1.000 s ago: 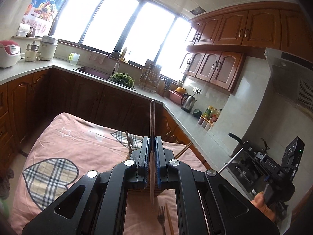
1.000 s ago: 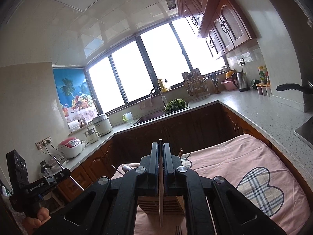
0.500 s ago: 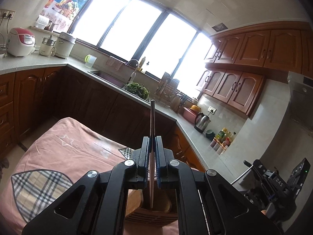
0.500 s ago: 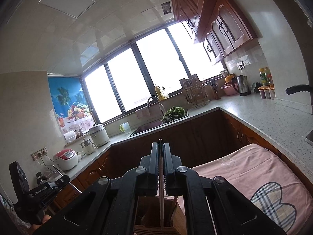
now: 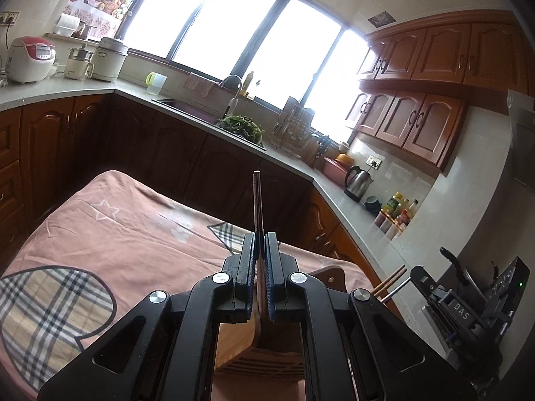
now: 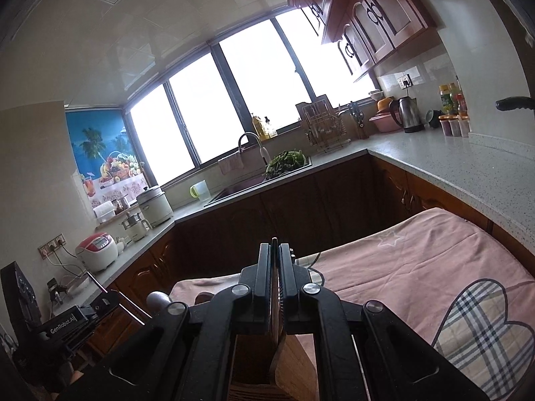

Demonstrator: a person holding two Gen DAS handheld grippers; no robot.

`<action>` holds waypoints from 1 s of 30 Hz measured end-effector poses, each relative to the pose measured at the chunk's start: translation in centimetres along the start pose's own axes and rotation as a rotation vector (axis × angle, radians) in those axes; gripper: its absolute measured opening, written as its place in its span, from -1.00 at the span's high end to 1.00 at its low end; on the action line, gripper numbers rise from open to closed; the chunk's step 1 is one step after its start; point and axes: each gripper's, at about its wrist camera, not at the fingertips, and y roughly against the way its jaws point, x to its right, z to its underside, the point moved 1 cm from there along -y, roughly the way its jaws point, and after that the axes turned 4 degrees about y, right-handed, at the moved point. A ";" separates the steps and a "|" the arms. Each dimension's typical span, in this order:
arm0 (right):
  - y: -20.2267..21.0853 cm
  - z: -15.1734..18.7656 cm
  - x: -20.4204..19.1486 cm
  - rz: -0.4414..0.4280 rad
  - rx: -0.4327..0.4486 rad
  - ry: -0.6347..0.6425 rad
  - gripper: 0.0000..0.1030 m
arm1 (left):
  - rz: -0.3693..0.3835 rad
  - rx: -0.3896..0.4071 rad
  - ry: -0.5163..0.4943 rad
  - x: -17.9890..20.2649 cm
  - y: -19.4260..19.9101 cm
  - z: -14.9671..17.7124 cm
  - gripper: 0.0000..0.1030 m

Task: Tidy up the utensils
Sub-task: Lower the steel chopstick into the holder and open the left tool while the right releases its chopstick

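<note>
**Chopsticks clamped, lower ends hidden**

Chopstick [image 5: 257, 207] stands upright between the left gripper [image 5: 260, 254] fingers, which pinch it narrowly; its lower end drops behind the gripper body toward the wooden holder [image 5: 267, 351] on the pink cloth [image 5: 117, 234]. The right gripper [image 6: 275, 267] is likewise closed on a thin utensil [image 6: 275, 245], seen edge-on and hard to identify, over the same holder, whose compartments are mostly cut off.

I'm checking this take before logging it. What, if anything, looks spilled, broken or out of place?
Nothing stands out. Each hand-held gripper, left and right, is shut on an upright chopstick over the wooden holder on the pink cloth. No spill or damage shows.
</note>
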 end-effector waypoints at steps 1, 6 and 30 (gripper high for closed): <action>-0.2 0.3 0.0 0.000 -0.011 -0.001 0.92 | -0.001 -0.009 -0.009 0.1 -0.3 0.2 0.91; -0.2 0.8 0.1 0.004 -0.021 0.003 0.92 | -0.007 -0.065 -0.038 0.5 -1.3 1.6 0.90; -0.4 0.3 0.2 -0.010 -0.063 -0.010 0.78 | -0.007 -0.131 -0.040 0.3 -2.1 1.5 0.70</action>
